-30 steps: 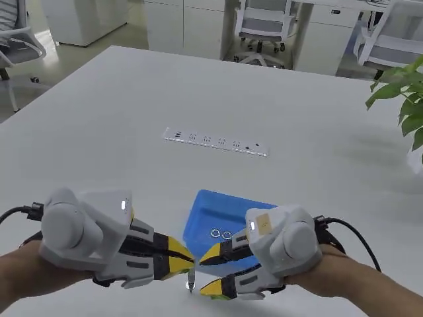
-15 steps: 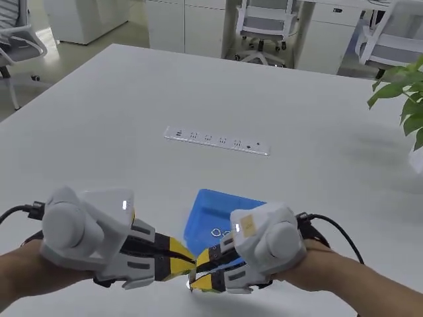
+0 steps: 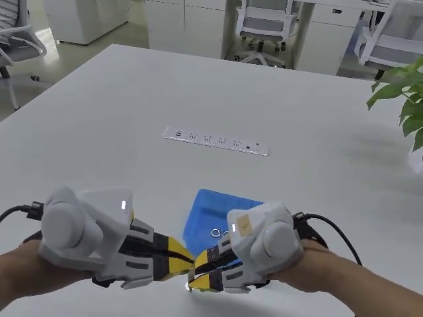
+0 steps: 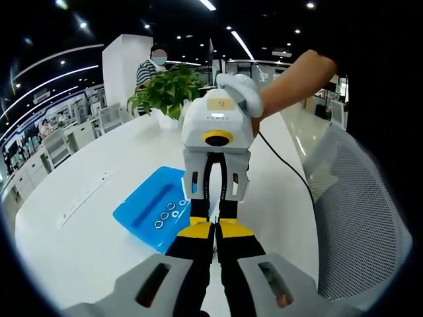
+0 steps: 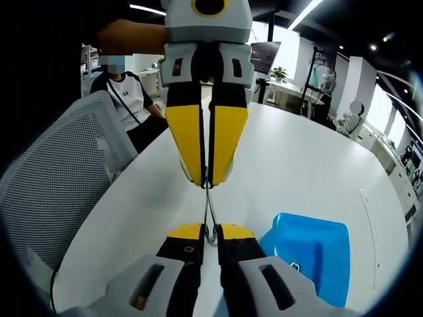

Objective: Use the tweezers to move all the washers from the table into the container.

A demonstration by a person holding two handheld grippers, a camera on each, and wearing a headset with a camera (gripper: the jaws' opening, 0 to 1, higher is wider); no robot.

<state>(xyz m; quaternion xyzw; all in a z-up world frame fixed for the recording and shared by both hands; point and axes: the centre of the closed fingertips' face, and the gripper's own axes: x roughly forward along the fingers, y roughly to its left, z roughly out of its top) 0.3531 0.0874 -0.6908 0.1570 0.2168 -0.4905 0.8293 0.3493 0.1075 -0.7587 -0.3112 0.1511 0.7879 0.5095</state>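
Thin metal tweezers [image 5: 208, 208] span between the two grippers, which face each other tip to tip near the table's front edge. My left gripper [image 3: 187, 262] is shut on one end of the tweezers, and my right gripper [image 3: 199, 273] is shut on the other end. In the right gripper view my own jaws [image 5: 210, 232] pinch the tweezers below the left gripper [image 5: 206, 177]. A blue container [image 3: 206, 208] lies just beyond the grippers with several washers [image 3: 215, 232] in it. The left gripper view has the same washers [image 4: 168, 214] in the container [image 4: 142, 211].
A white power strip [image 3: 216, 141] lies mid-table beyond the container. A green plant [image 3: 404, 92] stands at the right edge. Office chairs [image 3: 264, 26] line the far side of the table. A mesh chair [image 4: 357, 218] sits close behind the near edge.
My right gripper has moved left to meet the left gripper, and its jaws have gone from open to shut on the tweezers. The left gripper has stayed in place.
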